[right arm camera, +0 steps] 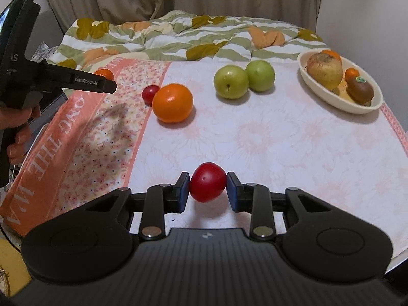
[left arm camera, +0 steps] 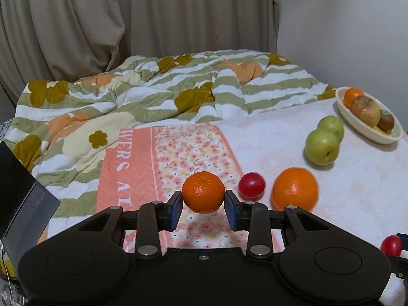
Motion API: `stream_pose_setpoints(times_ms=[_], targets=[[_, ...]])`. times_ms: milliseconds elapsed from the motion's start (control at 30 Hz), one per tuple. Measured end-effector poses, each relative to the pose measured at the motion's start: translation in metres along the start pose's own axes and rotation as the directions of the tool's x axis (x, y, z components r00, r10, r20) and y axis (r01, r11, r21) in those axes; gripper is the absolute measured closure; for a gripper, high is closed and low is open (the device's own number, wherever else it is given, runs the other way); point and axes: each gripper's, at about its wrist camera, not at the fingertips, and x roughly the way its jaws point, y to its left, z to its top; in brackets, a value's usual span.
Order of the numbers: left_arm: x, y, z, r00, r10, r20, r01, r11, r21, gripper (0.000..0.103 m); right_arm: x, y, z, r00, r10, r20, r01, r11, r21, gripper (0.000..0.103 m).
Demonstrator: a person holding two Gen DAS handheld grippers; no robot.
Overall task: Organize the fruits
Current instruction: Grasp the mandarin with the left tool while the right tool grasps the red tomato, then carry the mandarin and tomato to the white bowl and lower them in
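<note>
Beige curtains (left arm camera: 127, 20) and a pale wall back a bed, where a rumpled quilt (left arm camera: 153, 86) in green stripes and mustard flowers lies behind a flat pink floral cloth (right arm camera: 267, 137) with a coral lettered band along its left side. On that cloth, at the far right, sits a cream oval dish (right arm camera: 318, 94) holding a large yellowish fruit (right arm camera: 324, 69), a brown kiwi (right arm camera: 360, 90) and two small orange fruits partly hidden behind them. Just left of the dish, two green apples (right arm camera: 230, 81) rest touching each other. Further left lies a big orange (right arm camera: 172, 103), with a small red fruit (right arm camera: 150, 93) tucked just behind its left side. The left gripper (left arm camera: 203, 195) pinches a mandarin (left arm camera: 203, 192) between its blue pads, lifted off the cloth over the floral strip; from the right wrist view this tool appears at the left edge in the person's hand (right arm camera: 19, 125), the mandarin peeking beyond its finger. The right gripper (right arm camera: 207, 182) clamps a red tomato-like fruit (right arm camera: 207, 182) between its pads, raised a little above the near part of the cloth, its shadow below.
</note>
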Motion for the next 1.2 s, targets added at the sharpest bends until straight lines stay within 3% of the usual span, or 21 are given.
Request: stream_pose_setpoints(times_ms=[367, 667, 933, 1200], targets=[[-0.064, -0.038, 0.011, 0.997, 0.035, 0.076, -0.033, 0.999, -0.027, 0.064, -0.043, -0.03, 0.014, 0.998, 0.021, 0.058, -0.02, 1.0, -0.011, 0.057], [-0.108, -0.101, 0.015, 0.984, 0.132, 0.119, -0.119, 0.987, -0.107, 0.064, -0.073, -0.096, 0.034, 0.989, 0.102, 0.107, -0.097, 0.994, -0.047, 0.057], [-0.117, -0.168, 0.031, 0.977, 0.168, 0.134, -0.144, 0.975, -0.172, 0.064, -0.088, -0.166, 0.052, 0.981, 0.141, 0.135, -0.126, 0.985, -0.118, 0.057], [-0.106, -0.231, 0.055, 0.983, 0.119, 0.139, -0.09, 0.976, -0.199, 0.064, -0.09, -0.24, 0.076, 0.979, 0.131, 0.153, -0.108, 0.983, -0.15, 0.057]])
